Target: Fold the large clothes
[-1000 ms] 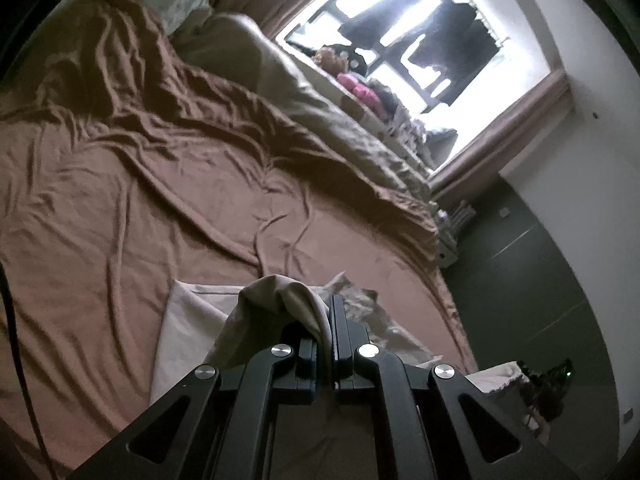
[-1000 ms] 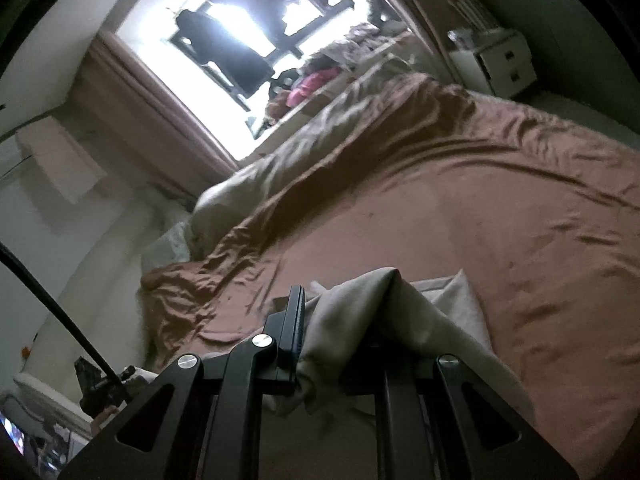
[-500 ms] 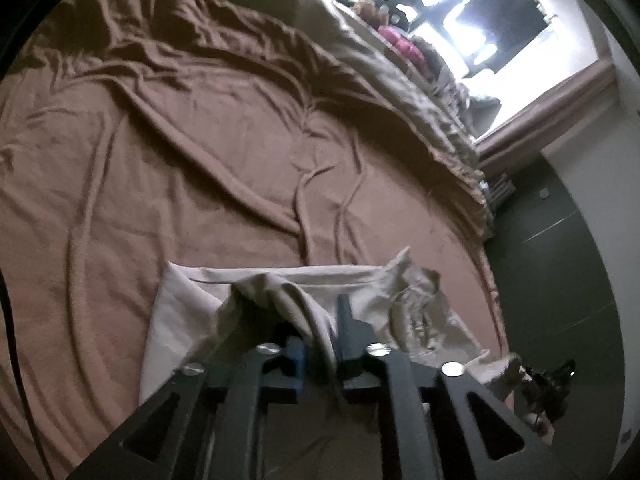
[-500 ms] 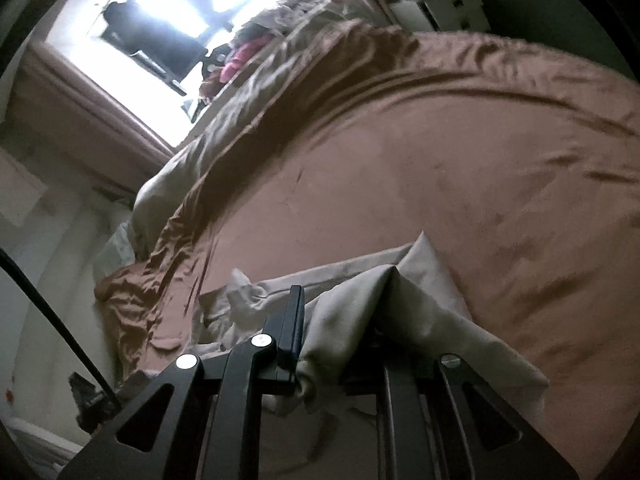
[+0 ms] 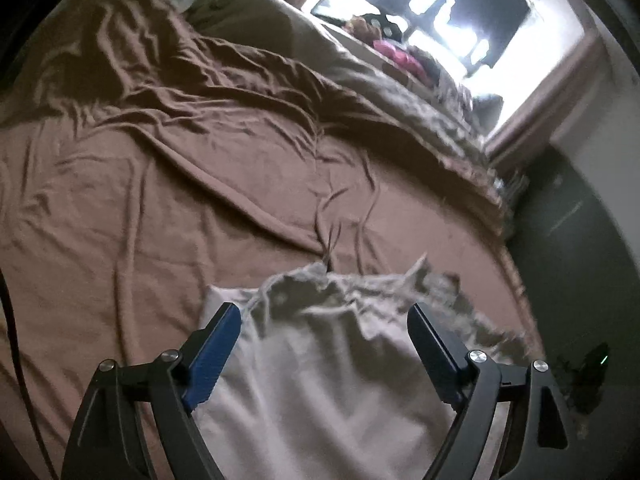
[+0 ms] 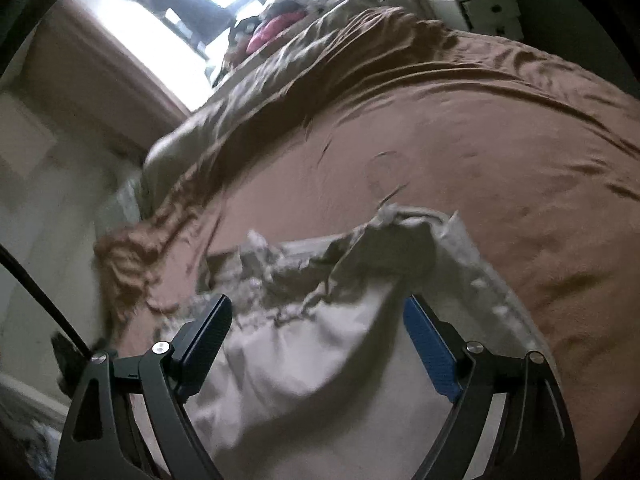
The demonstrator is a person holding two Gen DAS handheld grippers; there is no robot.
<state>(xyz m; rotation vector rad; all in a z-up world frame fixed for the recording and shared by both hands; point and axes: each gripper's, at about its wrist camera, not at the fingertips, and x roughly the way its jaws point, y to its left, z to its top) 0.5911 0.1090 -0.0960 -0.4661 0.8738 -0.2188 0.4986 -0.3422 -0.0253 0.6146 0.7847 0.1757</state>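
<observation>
A pale beige garment (image 5: pixel 320 360) lies folded on the brown bedsheet (image 5: pixel 140 200), its far edge crumpled and blurred. My left gripper (image 5: pixel 325 314) hovers over its near part, jaws opening wide, blue pads apart, the cloth below them and not pinched. In the right wrist view the same garment (image 6: pixel 320 344) lies under my right gripper (image 6: pixel 318 306), whose jaws are also opening with no pad pressing the cloth. The fabric between the fingers looks loose and dropped.
A rumpled grey-brown duvet (image 5: pixel 400 92) and pillows (image 5: pixel 256 12) lie along the far side under a bright window (image 5: pixel 460 12). Pink items (image 6: pixel 272 32) rest on the sill. A white drawer unit (image 6: pixel 488 12) stands past the bed. A black cable (image 6: pixel 40 292) crosses at left.
Both grippers were shut on bunched folds of the garment; both have opened wide and let the cloth fall onto the bed. The left gripper sank a little toward the bed.
</observation>
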